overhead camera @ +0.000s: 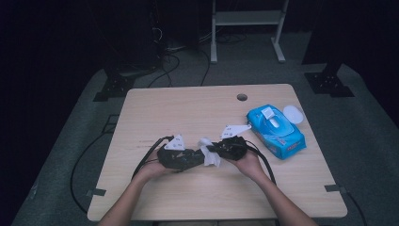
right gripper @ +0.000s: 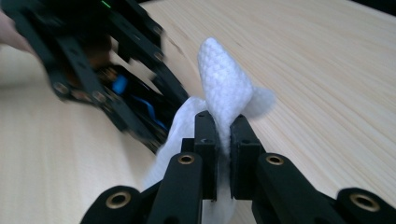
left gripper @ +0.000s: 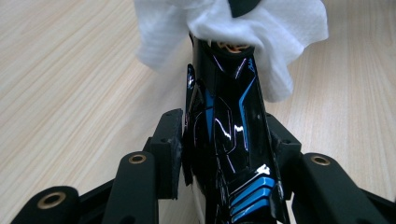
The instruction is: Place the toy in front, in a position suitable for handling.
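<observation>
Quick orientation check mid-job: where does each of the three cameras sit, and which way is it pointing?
High view: above the person's side, looking forward and down on the table; forearms, both hands, left gripper, right gripper.
Left gripper view: on the left gripper, looking along its fingers, shut on a glossy black-and-blue object.
Right gripper view: on the right gripper, fingers pinching the white wipe.
Shared: wipe, tabletop.
</observation>
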The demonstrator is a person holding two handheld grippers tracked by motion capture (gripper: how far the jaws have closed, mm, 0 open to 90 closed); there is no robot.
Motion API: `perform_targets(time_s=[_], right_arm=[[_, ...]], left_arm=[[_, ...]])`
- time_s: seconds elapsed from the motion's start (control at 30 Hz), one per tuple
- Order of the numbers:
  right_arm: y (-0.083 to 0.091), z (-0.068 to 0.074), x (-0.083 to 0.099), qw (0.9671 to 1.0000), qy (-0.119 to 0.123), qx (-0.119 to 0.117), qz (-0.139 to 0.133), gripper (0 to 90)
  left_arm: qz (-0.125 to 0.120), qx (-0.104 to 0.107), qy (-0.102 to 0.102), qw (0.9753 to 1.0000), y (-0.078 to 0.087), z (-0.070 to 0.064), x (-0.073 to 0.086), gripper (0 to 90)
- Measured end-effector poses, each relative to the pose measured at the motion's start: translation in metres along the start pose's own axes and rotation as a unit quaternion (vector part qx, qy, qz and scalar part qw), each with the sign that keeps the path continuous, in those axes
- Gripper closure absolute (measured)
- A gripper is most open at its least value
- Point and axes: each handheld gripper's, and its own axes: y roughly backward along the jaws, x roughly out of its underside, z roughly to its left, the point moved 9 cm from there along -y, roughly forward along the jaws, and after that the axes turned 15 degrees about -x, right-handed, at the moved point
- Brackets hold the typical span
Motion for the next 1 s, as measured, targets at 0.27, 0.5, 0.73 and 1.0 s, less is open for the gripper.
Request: perform_targets(time_s=[0.27,0.5,0.73,1.0], right_arm=[[0.006,-0.005,0.009,0.9999,-0.008,0.003,-0.008,83.4],[0.009,-0.011,0.023,0.9993,-0.036,0.001,-0.010,83.4],[0.012,-0.014,0.026,0.9989,-0.044,-0.001,-0.015,83.4],[0.010,-0.018,0.035,0.9968,-0.076,-0.015,-0.018,83.3]], left_arm=[[0.009,0.001,-0.013,0.9999,-0.001,-0.001,-0.002,56.2],[0.032,-0.001,-0.023,0.9992,-0.006,-0.002,-0.007,55.4],[0.074,-0.003,-0.042,0.9963,-0.019,-0.005,-0.008,50.2],[0.102,-0.005,-0.075,0.9919,-0.026,-0.010,-0.015,56.2]])
